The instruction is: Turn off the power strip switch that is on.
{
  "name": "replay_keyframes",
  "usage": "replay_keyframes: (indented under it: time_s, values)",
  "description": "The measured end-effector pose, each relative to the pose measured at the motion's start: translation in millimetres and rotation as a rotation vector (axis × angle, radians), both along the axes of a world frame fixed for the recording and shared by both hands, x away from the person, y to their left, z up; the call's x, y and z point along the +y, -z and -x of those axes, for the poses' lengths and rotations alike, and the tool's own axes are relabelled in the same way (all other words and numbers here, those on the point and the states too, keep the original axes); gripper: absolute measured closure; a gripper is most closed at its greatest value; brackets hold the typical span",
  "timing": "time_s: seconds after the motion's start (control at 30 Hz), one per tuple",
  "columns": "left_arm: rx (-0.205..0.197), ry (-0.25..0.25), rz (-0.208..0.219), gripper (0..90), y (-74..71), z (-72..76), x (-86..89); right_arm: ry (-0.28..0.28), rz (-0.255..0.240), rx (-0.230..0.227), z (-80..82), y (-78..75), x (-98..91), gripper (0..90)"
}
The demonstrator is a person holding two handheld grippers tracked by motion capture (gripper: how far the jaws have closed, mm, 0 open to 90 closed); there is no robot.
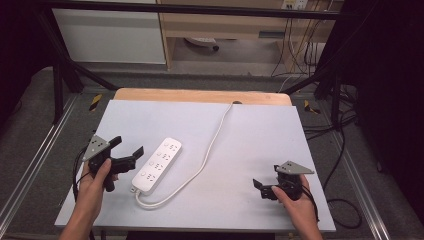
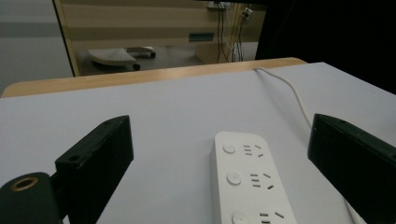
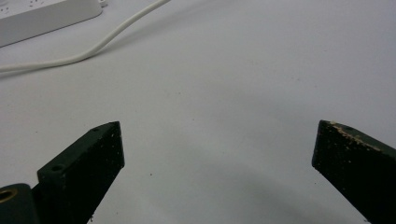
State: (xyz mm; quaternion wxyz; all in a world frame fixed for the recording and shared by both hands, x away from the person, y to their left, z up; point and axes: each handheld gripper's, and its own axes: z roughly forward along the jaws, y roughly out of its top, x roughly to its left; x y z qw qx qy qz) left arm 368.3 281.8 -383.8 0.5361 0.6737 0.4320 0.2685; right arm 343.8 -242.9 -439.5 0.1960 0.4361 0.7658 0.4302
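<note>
Item: white power strip (image 1: 157,165), lying flat on the pale grey table top (image 1: 250,150), set at a slant, left of centre. In the left gripper view its sockets and round buttons (image 2: 229,148) are facing up; no brand or lettering is readable on the casing.

Item: white cord (image 1: 207,150), running from the near end of the strip, looping along the table and curving away to the far edge, where it is passing over the wooden board (image 1: 200,95). In the right gripper view the cord (image 3: 93,46) is lying well ahead of the jaws.

Item: left gripper (image 1: 131,145), held in the person's left hand (image 1: 95,182), sitting just beside the strip's left flank. Jaws are standing wide apart, released, gripping nothing; in its own view the strip (image 2: 252,186) is lying between them, untouched.

Item: right gripper (image 1: 258,186), held in the right hand (image 1: 295,197), near the table's right front corner, well apart from the strip. Jaws are spread, holding nothing, with bare table between them.

Surroundings: black frame bars (image 1: 190,9) crossing behind the table; loose dark cables (image 1: 345,150) trailing on the floor at right; wooden furniture (image 1: 220,25) standing beyond. Nothing is blocking the way between either gripper and the strip.
</note>
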Motion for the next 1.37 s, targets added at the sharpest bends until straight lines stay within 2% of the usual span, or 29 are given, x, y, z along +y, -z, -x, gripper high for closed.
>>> replay_keyframes:
  time_s: [0.37, 0.73, 0.83, 0.9, 1.03, 1.13, 1.23, 1.37]
  values:
    - [0.008, -0.004, 0.032, 6.7, -0.4, 16.3, 19.7, 0.002, 0.000, -0.005, 0.2, -0.4, 0.2, 3.0]
    - [0.014, -0.030, 0.015, 6.7, 7.2, 23.8, 33.1, 0.009, -0.006, -0.015, 0.4, -0.7, -1.3, 2.9]
    - [0.022, -0.040, -0.001, 7.0, 12.0, 27.0, 37.6, 0.008, -0.006, -0.019, 0.5, -0.8, -1.4, 2.9]
    - [0.045, -0.040, -0.014, 6.8, 15.9, 28.5, 40.6, 0.009, -0.009, -0.017, 0.4, -0.8, -1.7, 3.0]
    - [0.082, -0.078, -0.082, 5.9, 23.0, 28.7, 47.0, 0.010, -0.008, -0.019, 0.1, -0.2, -2.5, 3.2]
    - [0.103, -0.088, -0.084, 6.4, 26.9, 26.7, 49.8, 0.016, 0.001, -0.022, -0.8, 1.2, -2.6, 3.3]
    - [0.124, -0.095, -0.124, 6.3, 32.8, 24.0, 50.9, 0.032, 0.015, -0.021, -1.2, 2.5, -3.4, 3.5]
    - [0.139, -0.109, -0.134, 6.9, 36.4, 21.7, 51.3, 0.085, 0.047, 0.008, -5.1, 7.7, -5.8, 4.0]
